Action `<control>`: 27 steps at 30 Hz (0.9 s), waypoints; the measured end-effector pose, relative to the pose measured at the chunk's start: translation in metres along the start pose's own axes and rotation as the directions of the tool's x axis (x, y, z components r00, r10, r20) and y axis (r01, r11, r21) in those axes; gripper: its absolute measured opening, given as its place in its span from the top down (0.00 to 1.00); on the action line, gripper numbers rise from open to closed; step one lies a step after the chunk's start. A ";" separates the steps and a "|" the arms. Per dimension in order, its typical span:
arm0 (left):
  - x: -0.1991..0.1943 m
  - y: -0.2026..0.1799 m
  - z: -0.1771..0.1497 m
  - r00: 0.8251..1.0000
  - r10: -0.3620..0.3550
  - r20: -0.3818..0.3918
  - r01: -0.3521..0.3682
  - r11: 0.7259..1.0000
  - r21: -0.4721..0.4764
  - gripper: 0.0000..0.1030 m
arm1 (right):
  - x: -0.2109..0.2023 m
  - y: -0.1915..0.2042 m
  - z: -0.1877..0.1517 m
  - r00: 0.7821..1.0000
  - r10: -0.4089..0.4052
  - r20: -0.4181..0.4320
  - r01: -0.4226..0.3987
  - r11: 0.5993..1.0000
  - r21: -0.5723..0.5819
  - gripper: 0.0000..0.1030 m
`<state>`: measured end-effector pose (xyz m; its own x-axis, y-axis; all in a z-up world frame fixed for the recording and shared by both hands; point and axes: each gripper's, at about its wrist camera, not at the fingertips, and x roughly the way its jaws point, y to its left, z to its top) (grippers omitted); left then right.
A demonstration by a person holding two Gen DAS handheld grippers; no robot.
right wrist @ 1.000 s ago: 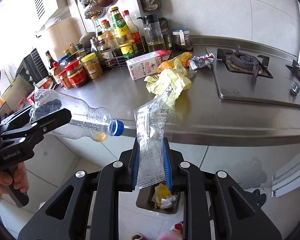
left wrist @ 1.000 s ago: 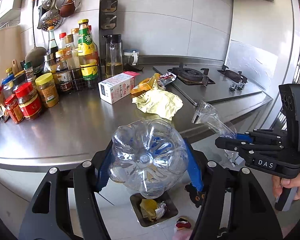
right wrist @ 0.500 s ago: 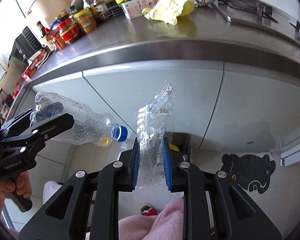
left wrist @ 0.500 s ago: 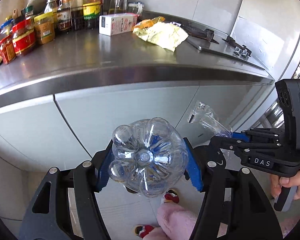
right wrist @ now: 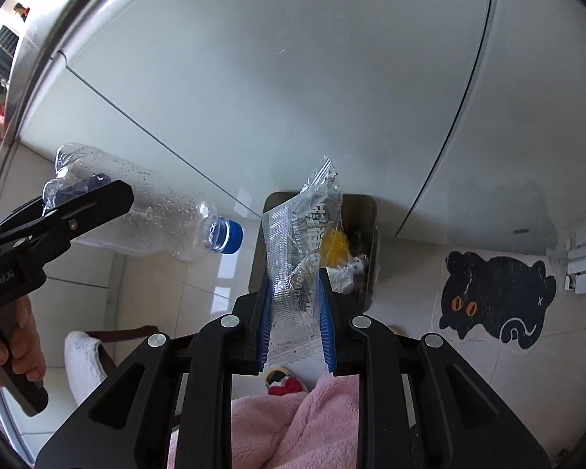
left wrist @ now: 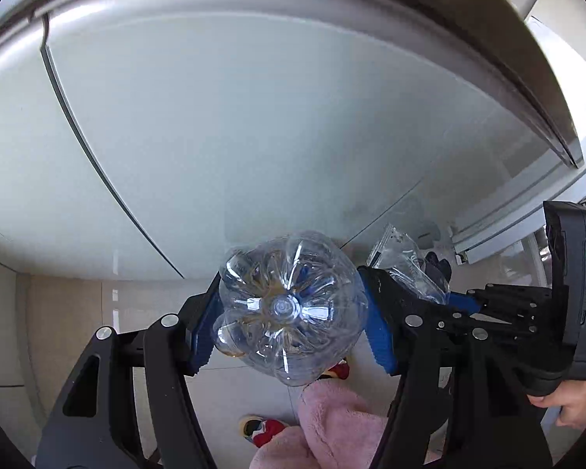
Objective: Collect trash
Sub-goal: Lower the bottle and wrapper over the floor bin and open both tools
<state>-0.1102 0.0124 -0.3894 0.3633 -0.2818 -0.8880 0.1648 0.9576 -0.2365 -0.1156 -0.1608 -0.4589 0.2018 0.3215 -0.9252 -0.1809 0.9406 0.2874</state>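
Left wrist view: left tool [left wrist: 289, 322] has its blue pads clamped on the base end of a clear empty plastic bottle [left wrist: 287, 306], petal-shaped bottom facing the camera at centre frame. Some amber residue sits in the base lobes. Right tool [left wrist: 422, 297] enters from 3 o'clock, gripping a crumpled clear plastic wrapper [left wrist: 404, 265] just beside the bottle at its 2 o'clock. Pale grey cabinet doors [left wrist: 254, 117] fill the upper frame; steel surface edge [left wrist: 488, 31] curves across 1 o'clock. Pink fleece trouser leg [left wrist: 332, 426] at 6 o'clock, red-and-white slipper [left wrist: 259, 428] beside it on the tiled floor.

Right wrist view: right tool [right wrist: 295, 320] is closed on the clear wrapper [right wrist: 299, 254], which stands up from the pads with printed text showing. Directly behind it at 12 o'clock sits a dark rectangular trash bin [right wrist: 365, 211] on the floor, with yellow and white scraps inside. Left tool [right wrist: 82, 207] comes in from 9 o'clock holding the bottle [right wrist: 148, 215] roughly horizontal, blue cap [right wrist: 230, 236] pointing toward the bin and near its left wall. Black cat-shaped floor mat [right wrist: 496, 297] at 3 o'clock. White slipper [right wrist: 84, 363] at 8 o'clock.
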 end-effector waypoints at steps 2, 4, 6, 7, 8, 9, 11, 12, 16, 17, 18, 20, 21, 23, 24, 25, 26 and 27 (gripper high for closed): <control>0.025 0.006 -0.001 1.000 -0.006 -0.031 0.005 0.999 -0.037 0.42 | 0.022 -0.006 0.002 1.000 0.005 -0.030 -0.005 1.000 0.016 0.78; 0.048 0.008 -0.001 0.998 -0.009 -0.056 0.006 0.998 -0.059 0.42 | 0.044 -0.012 0.005 0.998 0.013 -0.059 -0.010 0.999 0.043 0.78; 0.067 0.010 -0.002 0.997 -0.013 -0.077 0.008 0.998 -0.066 0.42 | 0.065 -0.018 0.005 0.996 0.011 -0.086 -0.006 0.998 0.058 0.78; 0.077 0.012 -0.002 0.996 -0.012 -0.087 0.007 0.998 -0.065 0.42 | 0.075 -0.020 0.005 0.995 0.011 -0.099 -0.005 0.998 0.065 0.78; 0.085 0.013 -0.002 0.995 -0.011 -0.095 0.005 0.998 -0.064 0.42 | 0.083 -0.022 0.005 0.994 0.014 -0.109 -0.006 0.997 0.071 0.78; 0.094 0.014 -0.001 0.994 -0.013 -0.105 0.006 0.998 -0.063 0.42 | 0.091 -0.025 0.005 0.993 0.013 -0.117 -0.005 0.997 0.075 0.78; 0.107 0.017 -0.001 0.993 -0.013 -0.119 0.006 0.998 -0.056 0.41 | 0.103 -0.029 0.005 0.992 0.016 -0.128 -0.006 0.997 0.082 0.77; 0.111 0.018 -0.001 0.992 -0.012 -0.122 0.006 0.999 -0.053 0.41 | 0.108 -0.030 0.006 0.991 0.020 -0.132 -0.009 0.996 0.085 0.77; 0.126 0.022 0.006 0.990 -0.024 -0.139 0.017 0.998 -0.053 0.40 | 0.122 -0.031 0.011 0.989 0.021 -0.143 -0.010 0.997 0.080 0.71; 0.129 0.023 0.008 0.989 -0.028 -0.145 0.020 0.998 -0.056 0.40 | 0.124 -0.030 0.012 0.989 0.012 -0.145 -0.002 0.997 0.072 0.66; 0.131 0.025 0.009 0.987 -0.031 -0.155 0.022 0.998 -0.061 0.40 | 0.124 -0.029 0.013 0.990 0.003 -0.138 0.006 0.998 0.062 0.61; 0.136 0.023 0.010 0.986 -0.031 -0.166 0.020 0.997 -0.068 0.39 | 0.122 -0.028 0.014 0.993 -0.007 -0.119 0.014 0.998 0.060 0.37; 0.135 0.020 0.010 0.986 -0.029 -0.167 0.018 0.998 -0.067 0.37 | 0.121 -0.027 0.015 0.993 -0.009 -0.114 0.016 0.998 0.062 0.36; 0.131 0.019 0.014 0.987 -0.025 -0.158 0.015 0.998 -0.060 0.29 | 0.118 -0.027 0.017 0.993 -0.016 -0.116 0.023 0.998 0.062 0.33; 0.129 0.018 0.016 0.988 -0.024 -0.153 0.015 0.998 -0.055 0.27 | 0.118 -0.027 0.017 0.993 -0.019 -0.117 0.026 0.998 0.061 0.32; 0.127 0.019 0.018 0.989 -0.025 -0.148 0.018 0.999 -0.051 0.27 | 0.117 -0.027 0.018 0.993 -0.022 -0.120 0.030 0.998 0.060 0.32; 0.124 0.019 0.019 0.990 -0.022 -0.143 0.015 0.999 -0.048 0.27 | 0.115 -0.028 0.018 0.992 -0.024 -0.122 0.031 0.998 0.059 0.32; 0.121 0.019 0.022 0.990 -0.019 -0.138 0.013 0.999 -0.047 0.27 | 0.114 -0.028 0.018 0.992 -0.025 -0.122 0.032 0.998 0.059 0.32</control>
<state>-0.0432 -0.0049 -0.4933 0.2300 -0.2893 -0.9292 0.1260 0.9556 -0.2664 -0.0699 -0.1482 -0.5679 0.0874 0.2825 -0.9553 -0.1170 0.9552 0.2717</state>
